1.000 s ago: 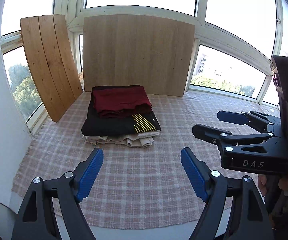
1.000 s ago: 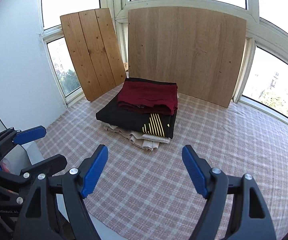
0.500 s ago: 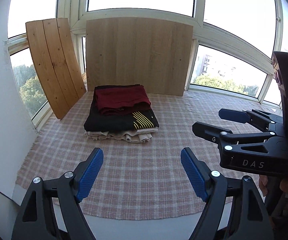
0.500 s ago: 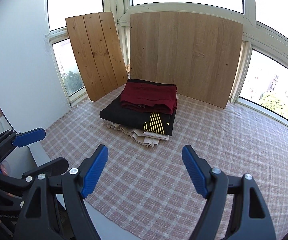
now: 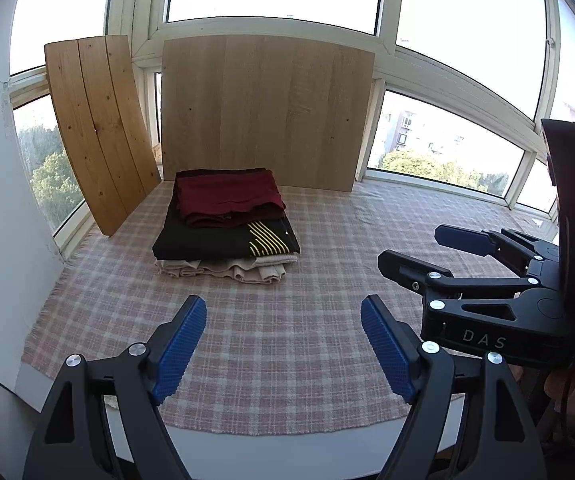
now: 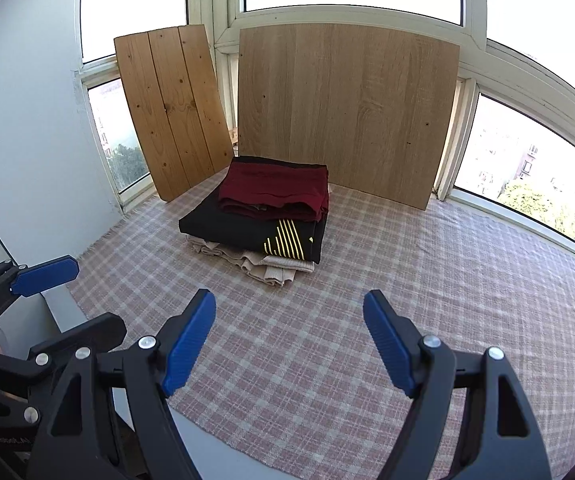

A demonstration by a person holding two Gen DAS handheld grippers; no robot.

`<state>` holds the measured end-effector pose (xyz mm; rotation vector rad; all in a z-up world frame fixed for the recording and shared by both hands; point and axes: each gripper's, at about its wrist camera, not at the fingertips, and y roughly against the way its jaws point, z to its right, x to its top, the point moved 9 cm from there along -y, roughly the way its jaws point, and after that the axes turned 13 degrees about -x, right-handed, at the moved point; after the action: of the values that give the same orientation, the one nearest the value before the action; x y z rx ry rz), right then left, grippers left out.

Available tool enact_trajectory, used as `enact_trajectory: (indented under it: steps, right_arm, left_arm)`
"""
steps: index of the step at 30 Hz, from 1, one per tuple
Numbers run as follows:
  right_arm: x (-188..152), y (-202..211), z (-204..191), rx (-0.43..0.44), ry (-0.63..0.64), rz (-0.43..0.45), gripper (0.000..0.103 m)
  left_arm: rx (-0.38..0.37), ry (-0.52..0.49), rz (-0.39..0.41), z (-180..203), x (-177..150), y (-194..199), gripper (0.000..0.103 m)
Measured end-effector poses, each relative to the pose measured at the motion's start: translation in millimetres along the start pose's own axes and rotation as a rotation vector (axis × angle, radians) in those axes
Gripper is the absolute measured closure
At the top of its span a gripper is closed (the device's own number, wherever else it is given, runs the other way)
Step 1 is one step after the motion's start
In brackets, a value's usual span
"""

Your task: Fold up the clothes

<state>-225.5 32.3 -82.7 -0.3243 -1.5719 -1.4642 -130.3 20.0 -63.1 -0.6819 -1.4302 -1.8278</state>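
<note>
Folded clothes wait, far from both grippers

The pile of clothes [image 5: 227, 228] sits ahead on the checked cloth [image 5: 287, 344]. The left gripper [image 5: 283, 344] and right gripper [image 6: 289, 340] are spread wide, holding nothing.

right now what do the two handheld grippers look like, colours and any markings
Both are black, angular frames with silver screw heads and blue ribbed pads on the fingertips. The left gripper matches the right gripper. Seen from the left wrist view, the right one carries white letters "DAS" on its side, and a tall black housing behind it shows a small green light. No cables or sleeves are clearly visible.
</note>
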Motion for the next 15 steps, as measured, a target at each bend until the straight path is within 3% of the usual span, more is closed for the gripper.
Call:
enact_trajectory:
  steps: [15]
  right_arm:
    - [-4.0,-8.0,12.9,-0.026,-0.025,-0.019,0.027]
  left_arm:
    - [-0.006,-0.017,-0.01,-0.8,3.1,-8.6,0.025]
